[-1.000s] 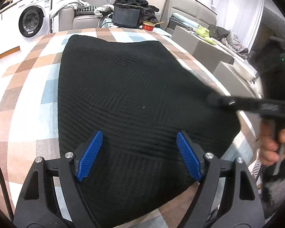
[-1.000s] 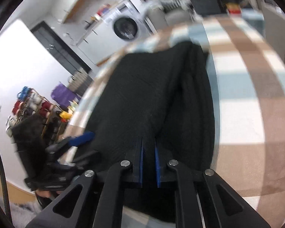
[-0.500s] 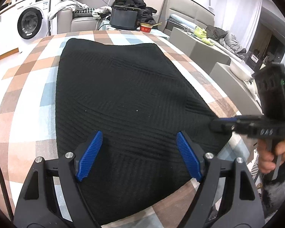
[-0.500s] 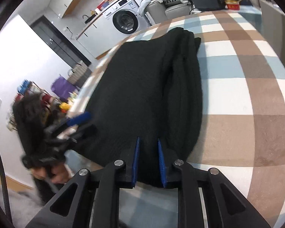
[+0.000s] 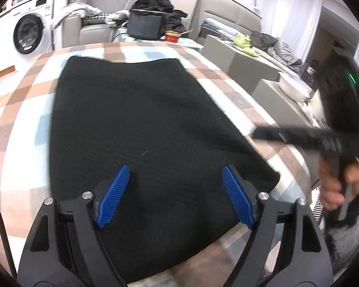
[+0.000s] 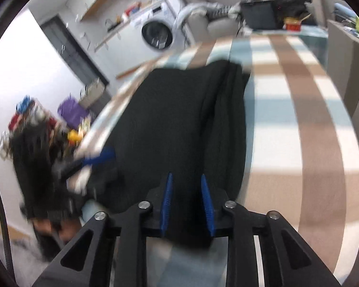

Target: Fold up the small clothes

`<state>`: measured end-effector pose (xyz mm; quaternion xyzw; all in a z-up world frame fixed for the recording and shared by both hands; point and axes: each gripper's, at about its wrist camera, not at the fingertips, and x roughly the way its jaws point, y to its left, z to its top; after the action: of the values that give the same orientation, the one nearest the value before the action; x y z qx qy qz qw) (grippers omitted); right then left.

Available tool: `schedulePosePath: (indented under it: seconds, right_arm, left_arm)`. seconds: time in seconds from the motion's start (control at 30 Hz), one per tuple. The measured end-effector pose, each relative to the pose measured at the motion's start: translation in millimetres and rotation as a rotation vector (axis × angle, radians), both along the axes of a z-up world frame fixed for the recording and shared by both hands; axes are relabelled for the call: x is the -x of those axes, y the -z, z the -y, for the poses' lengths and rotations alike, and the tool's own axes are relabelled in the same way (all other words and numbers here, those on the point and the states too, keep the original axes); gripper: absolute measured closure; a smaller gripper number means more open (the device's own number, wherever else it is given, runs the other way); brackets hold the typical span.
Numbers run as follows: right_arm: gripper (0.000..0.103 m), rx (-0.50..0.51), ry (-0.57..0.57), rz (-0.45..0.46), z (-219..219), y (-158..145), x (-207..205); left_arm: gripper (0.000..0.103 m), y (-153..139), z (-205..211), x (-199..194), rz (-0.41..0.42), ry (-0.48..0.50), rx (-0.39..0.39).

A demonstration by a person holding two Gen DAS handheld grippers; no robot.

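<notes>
A black knit garment (image 5: pixel 136 119) lies flat on the checked tablecloth (image 5: pixel 19 110), its right side folded over in a long ridge (image 6: pixel 227 124). My left gripper (image 5: pixel 174 174) hovers open over the garment's near edge, nothing between its blue pads. My right gripper (image 6: pixel 186 179) points along the garment's near right corner; its jaws are opening, and the pads stand a little apart without pressing on the cloth. In the left wrist view the right gripper's black finger (image 5: pixel 270 134) reaches in by the garment's right edge, held by a hand (image 5: pixel 332 184). The left gripper (image 6: pixel 100 157) shows blurred in the right wrist view.
At the table's far end stand a black box (image 5: pixel 144 25) and a red bowl (image 5: pixel 172 35). A washing machine (image 5: pixel 28 35) is at the back left, grey sofa blocks (image 5: pixel 246 67) run along the right. The table's right edge (image 6: pixel 337 124) is near.
The right gripper's jaws went from shut on the garment's near edge to slightly apart, letting the cloth go. Both grippers have drawn back a little towards the near edge.
</notes>
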<state>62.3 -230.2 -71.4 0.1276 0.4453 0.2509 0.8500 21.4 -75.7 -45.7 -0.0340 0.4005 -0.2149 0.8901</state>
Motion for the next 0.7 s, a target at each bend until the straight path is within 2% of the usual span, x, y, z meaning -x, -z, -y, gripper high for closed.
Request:
schedulePosePath:
  seconds: [0.13,0.3,0.37,0.4,0.47,0.53,0.6,0.7]
  right_arm:
    - [0.077,-0.048,0.102,0.003,2,2,-59]
    - [0.077,-0.074,0.108,-0.071,-12,21,-119]
    - [0.077,-0.090,0.089,-0.093,-18,29,-135]
    - [0.079,-0.093,0.085,-0.091,-19,30,-140]
    - [0.096,-0.080,0.069,-0.052,-23,25,-145]
    - [0.097,-0.080,0.060,-0.003,-24,14,-141]
    - [0.097,-0.024,0.074,0.028,-24,8,-140]
    - [0.096,0.032,0.106,-0.028,-21,23,-150]
  left_arm:
    - [0.025,8,31,-9,-0.009,0.059,-0.035]
    - [0.024,21,54,-6,0.006,0.092,-0.119]
    - [0.023,23,58,-5,0.009,0.102,-0.125]
    - [0.023,24,58,-5,0.009,0.107,-0.123]
    - [0.023,25,59,-5,0.008,0.112,-0.115]
    - [0.023,24,57,-4,0.008,0.114,-0.102]
    - [0.023,23,53,-2,0.009,0.117,-0.087]
    - [0.023,24,51,-4,0.010,0.119,-0.078]
